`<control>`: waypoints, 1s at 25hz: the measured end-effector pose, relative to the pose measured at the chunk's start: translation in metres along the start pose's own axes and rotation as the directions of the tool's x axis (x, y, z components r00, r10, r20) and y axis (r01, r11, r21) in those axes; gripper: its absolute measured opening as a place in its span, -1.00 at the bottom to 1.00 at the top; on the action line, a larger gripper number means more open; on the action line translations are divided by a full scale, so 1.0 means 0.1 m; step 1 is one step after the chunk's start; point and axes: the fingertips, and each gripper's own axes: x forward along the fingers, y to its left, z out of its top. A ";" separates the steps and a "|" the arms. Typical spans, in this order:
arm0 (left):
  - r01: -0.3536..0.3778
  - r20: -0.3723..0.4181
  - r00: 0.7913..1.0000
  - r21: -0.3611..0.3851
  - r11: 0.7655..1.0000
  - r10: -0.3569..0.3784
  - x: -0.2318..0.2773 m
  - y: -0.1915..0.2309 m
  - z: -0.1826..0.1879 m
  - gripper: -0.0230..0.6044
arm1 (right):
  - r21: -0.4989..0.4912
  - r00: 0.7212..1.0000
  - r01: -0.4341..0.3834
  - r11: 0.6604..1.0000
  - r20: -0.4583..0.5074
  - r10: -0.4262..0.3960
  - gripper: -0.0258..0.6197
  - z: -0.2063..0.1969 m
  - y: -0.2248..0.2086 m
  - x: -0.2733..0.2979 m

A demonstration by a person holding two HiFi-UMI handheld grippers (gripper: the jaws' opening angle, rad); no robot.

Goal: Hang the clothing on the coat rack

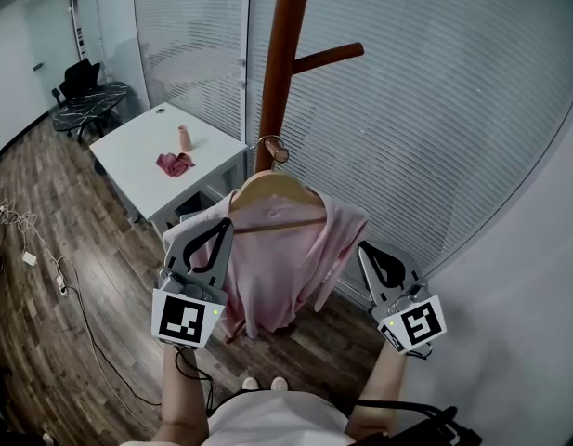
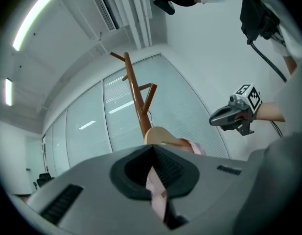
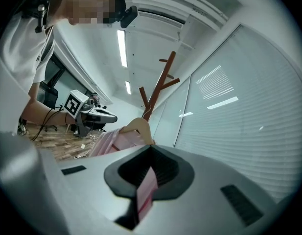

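- Clothing (image 1: 288, 260), a pale pink garment, hangs on a wooden hanger (image 1: 272, 190) directly in front of the coat rack (image 1: 279, 63). It is held up off the floor.
- The hanger's metal hook is right against the coat rack's brown pole, below the angled peg. Whether it rests on anything there cannot be told.
- The left gripper (image 1: 226, 224) holds the garment's edge on the side of the coat rack nearer the counter. Its fingers (image 2: 82, 180) are clamped together on a strip of pink fabric.
- The right gripper (image 1: 363, 247) holds the opposite edge, on the glass-wall side of the coat rack. Its fingers (image 3: 214, 180) are likewise pressed shut on pink fabric.
- A white counter (image 1: 128, 147) stands just beyond the coat rack to its left, carrying a small pinkish bottle (image 1: 184, 138) and a crumpled red cloth (image 1: 175, 164).
- A glass wall with blinds (image 1: 435, 110) runs right behind the coat rack.
- The wood-plank floor (image 1: 54, 342) spreads left of the coat rack, with loose cables (image 1: 45, 249) lying on it.
- A black chair (image 1: 80, 77) and a dark table (image 1: 89, 105) are well beyond the counter, far from the coat rack.
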 end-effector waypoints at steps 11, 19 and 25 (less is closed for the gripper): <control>0.006 -0.052 0.999 0.041 0.999 -0.003 -0.02 -0.02 -0.18 -0.89 | 0.001 1.000 -0.013 1.000 0.010 0.013 -0.86 -0.01 -0.02 0.05; 0.030 -0.036 0.999 0.042 0.999 -0.028 -0.02 -0.07 -0.16 -0.89 | -0.004 1.000 -0.010 1.000 0.016 0.010 -0.86 0.01 -0.01 0.04; 0.050 -0.103 0.994 0.055 0.997 -0.044 -0.04 -0.10 -0.28 -0.89 | -0.005 1.000 -0.008 1.000 0.016 0.008 -0.86 0.00 -0.01 0.05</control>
